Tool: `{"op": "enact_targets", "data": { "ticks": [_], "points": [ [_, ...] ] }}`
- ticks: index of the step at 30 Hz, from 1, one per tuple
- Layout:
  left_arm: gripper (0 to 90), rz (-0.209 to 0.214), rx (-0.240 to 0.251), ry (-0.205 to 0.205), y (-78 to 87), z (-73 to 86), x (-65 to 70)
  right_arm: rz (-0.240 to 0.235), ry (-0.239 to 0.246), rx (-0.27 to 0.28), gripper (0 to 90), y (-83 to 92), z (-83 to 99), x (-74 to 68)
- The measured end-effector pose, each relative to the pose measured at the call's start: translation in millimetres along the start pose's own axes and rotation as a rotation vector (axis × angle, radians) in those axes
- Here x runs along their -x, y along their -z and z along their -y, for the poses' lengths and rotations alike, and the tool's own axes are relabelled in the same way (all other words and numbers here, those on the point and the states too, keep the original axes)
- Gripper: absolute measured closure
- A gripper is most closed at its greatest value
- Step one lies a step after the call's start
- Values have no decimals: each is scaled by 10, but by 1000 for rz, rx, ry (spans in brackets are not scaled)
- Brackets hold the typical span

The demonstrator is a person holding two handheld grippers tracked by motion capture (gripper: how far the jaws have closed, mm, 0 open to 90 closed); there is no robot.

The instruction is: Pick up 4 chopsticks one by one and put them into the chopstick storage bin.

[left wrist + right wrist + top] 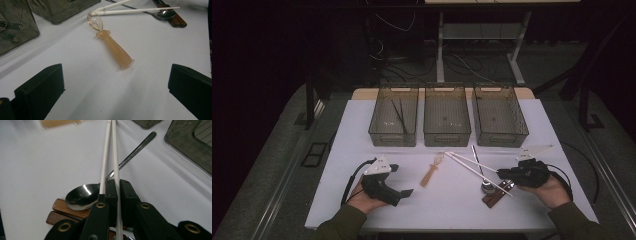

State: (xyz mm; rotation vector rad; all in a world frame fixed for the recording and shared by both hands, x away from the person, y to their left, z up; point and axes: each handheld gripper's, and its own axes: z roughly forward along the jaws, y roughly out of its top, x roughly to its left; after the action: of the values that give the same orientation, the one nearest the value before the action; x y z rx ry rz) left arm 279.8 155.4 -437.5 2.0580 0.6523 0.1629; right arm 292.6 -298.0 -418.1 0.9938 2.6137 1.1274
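- Our right gripper (117, 188) has its jaws squeezed on one of the white chopsticks (113, 150); the other white stick runs just beside the left jaw.
- The white sticks lie over a shiny metal spoon (82, 196), and the spoon rests on brown wooden sticks (63, 208).
- Our left gripper (113, 87) has its jaws wide apart with nothing between them, over the bare white table (155, 45).
- Just ahead of it lies a small orange spoon (113, 48) with a clear bowl.
- At the far side we see three see-through bins (447, 117) in a row; the left bin holds thin dark sticks.
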Motion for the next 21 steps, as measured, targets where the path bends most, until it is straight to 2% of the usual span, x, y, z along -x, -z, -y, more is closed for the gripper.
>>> {"op": "enact_targets", "data": {
  "ticks": [5, 13, 21],
  "points": [
    [0, 0, 1, 3, 1, 0, -3, -9, -5, 31, 857, 57, -17, 11],
    [0, 0, 2, 2, 2, 0, -1, -28, -15, 116, 857, 167, -67, 16],
    [0, 0, 3, 5, -2, 1, -2, -41, -11, 158, 857, 228, -111, -10]
  ]
}}
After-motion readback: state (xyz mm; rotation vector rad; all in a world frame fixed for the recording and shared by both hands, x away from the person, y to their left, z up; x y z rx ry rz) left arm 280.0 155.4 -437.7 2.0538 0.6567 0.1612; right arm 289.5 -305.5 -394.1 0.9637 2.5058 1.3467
